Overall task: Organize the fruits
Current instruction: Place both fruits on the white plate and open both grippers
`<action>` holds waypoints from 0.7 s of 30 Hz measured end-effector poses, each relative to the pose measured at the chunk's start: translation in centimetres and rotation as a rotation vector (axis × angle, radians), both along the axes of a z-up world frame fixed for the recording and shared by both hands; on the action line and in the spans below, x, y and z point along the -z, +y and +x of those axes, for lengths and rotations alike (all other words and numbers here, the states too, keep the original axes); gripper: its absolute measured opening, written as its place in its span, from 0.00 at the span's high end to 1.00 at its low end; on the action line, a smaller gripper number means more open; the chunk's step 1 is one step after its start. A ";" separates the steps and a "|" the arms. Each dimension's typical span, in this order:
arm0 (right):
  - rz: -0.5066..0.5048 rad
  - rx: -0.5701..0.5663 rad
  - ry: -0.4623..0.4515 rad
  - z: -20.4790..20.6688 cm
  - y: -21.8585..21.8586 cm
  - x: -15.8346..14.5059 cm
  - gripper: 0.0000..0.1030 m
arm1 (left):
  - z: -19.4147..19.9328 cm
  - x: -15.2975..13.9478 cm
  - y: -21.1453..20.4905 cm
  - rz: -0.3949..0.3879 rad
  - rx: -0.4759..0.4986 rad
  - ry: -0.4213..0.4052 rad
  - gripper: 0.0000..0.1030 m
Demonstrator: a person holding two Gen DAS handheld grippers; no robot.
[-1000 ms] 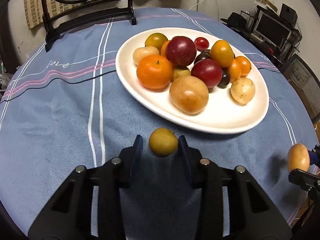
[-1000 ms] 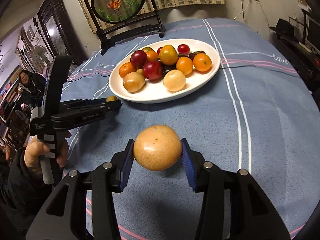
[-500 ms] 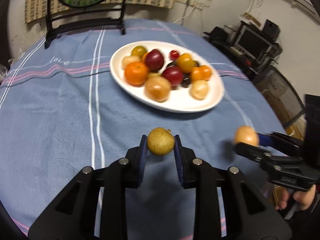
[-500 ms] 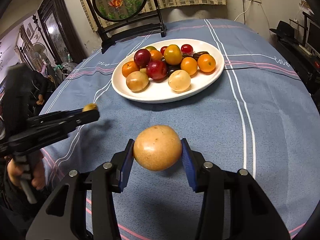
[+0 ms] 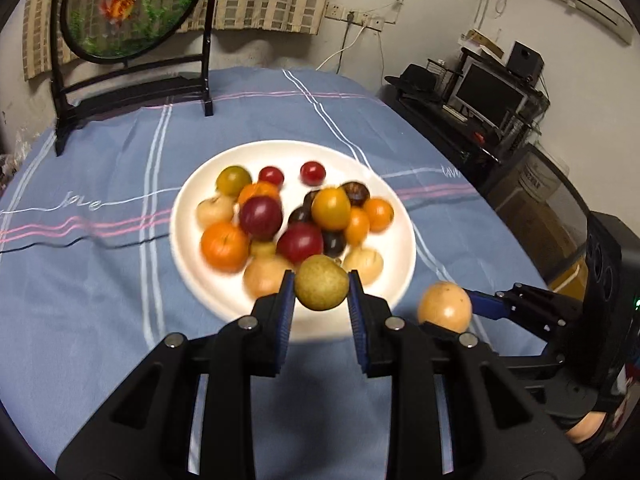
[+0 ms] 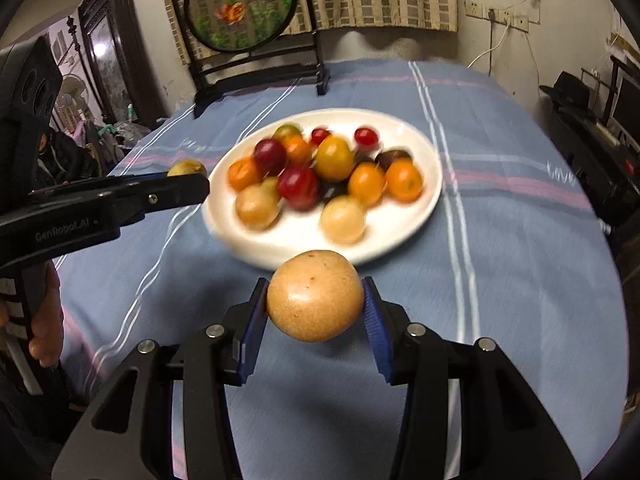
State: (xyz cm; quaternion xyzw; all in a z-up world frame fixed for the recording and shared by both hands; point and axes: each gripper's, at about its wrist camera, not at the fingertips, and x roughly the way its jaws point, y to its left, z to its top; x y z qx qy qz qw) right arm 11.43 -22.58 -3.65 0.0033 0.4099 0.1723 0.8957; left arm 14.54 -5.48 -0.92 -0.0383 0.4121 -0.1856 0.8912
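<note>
The left gripper [image 5: 321, 285] has lifted the small yellow-green round fruit [image 5: 321, 282] off the counter [image 5: 100, 280], fingers pinching it. The right gripper [image 6: 315, 306] pinches a big tan fruit [image 6: 315, 295]. Both look ready for the white plate [image 5: 384, 292].

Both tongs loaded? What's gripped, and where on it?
Yes. Left tongs clamp a small yellow-green round fruit across its sides; right tongs clamp a larger tan round fruit across its middle.

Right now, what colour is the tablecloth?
Blue with white and pink stripes; clearest in the right wrist view.
</note>
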 end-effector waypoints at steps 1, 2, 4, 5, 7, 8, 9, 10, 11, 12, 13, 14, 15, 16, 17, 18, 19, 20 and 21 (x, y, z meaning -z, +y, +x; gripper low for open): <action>-0.012 0.017 0.000 1.5 -0.3 0.0 0.55 | 1.2 0.2 -0.4 -0.017 -0.009 0.019 0.74; -0.017 0.030 -0.001 2.6 -0.6 0.1 0.55 | 2.0 0.5 -0.7 -0.032 -0.012 0.035 0.74; -0.019 0.042 0.000 4.7 -1.1 0.4 0.55 | 3.4 1.2 -1.3 -0.049 -0.027 0.068 0.74; -0.016 0.043 0.003 5.4 -1.2 0.6 0.55 | 3.9 1.5 -1.7 -0.050 -0.029 0.077 0.74; -0.010 0.049 0.015 6.7 -1.5 1.1 0.55 | 4.5 2.2 -2.2 -0.055 -0.025 0.097 0.74; -0.008 0.049 0.014 7.2 -1.5 1.2 0.55 | 4.7 2.5 -2.4 -0.053 -0.024 0.102 0.74; -0.006 0.048 0.013 7.3 -1.5 1.3 0.55 | 5.0 2.7 -2.6 -0.048 -0.023 0.108 0.74; -0.005 0.045 0.011 7.5 -1.5 1.4 0.55 | 5.1 2.9 -2.6 -0.045 -0.024 0.110 0.74; -0.006 0.041 0.009 7.6 -1.5 1.5 0.55 | 5.3 3.0 -2.6 -0.044 -0.026 0.112 0.74; -0.010 0.039 0.007 7.7 -1.4 1.6 0.54 | 5.4 3.1 -2.7 -0.041 -0.030 0.113 0.71; -0.022 0.039 0.001 7.9 -1.3 1.6 0.50 | 5.6 3.0 -2.6 -0.041 -0.040 0.111 0.51; -0.047 0.049 -0.016 7.9 -1.2 1.5 0.41 | 5.6 2.8 -2.4 -0.042 -0.049 0.104 0.27; -0.074 0.064 -0.038 7.9 -1.2 1.3 0.38 | 5.4 2.5 -2.2 -0.044 -0.065 0.085 0.23; -0.110 0.080 -0.069 7.5 -1.2 1.0 0.38 | 5.1 2.0 -1.9 -0.040 -0.080 0.060 0.22; -0.123 0.084 -0.079 7.4 -1.2 0.9 0.38 | 5.0 1.8 -1.8 -0.033 -0.078 0.051 0.21; -0.132 0.088 -0.085 7.2 -1.3 0.7 0.38 | 4.8 1.6 -1.7 -0.027 -0.078 0.048 0.20; -0.137 0.092 -0.086 7.0 -1.4 0.5 0.38 | 4.6 1.4 -1.5 -0.026 -0.083 0.043 0.20; -0.136 0.093 -0.084 6.9 -1.4 0.4 0.38 | 4.3 1.3 -1.4 -0.027 -0.082 0.039 0.19; -0.133 0.095 -0.079 6.6 -1.5 0.2 0.38 | 4.2 1.2 -1.3 -0.027 -0.079 0.039 0.19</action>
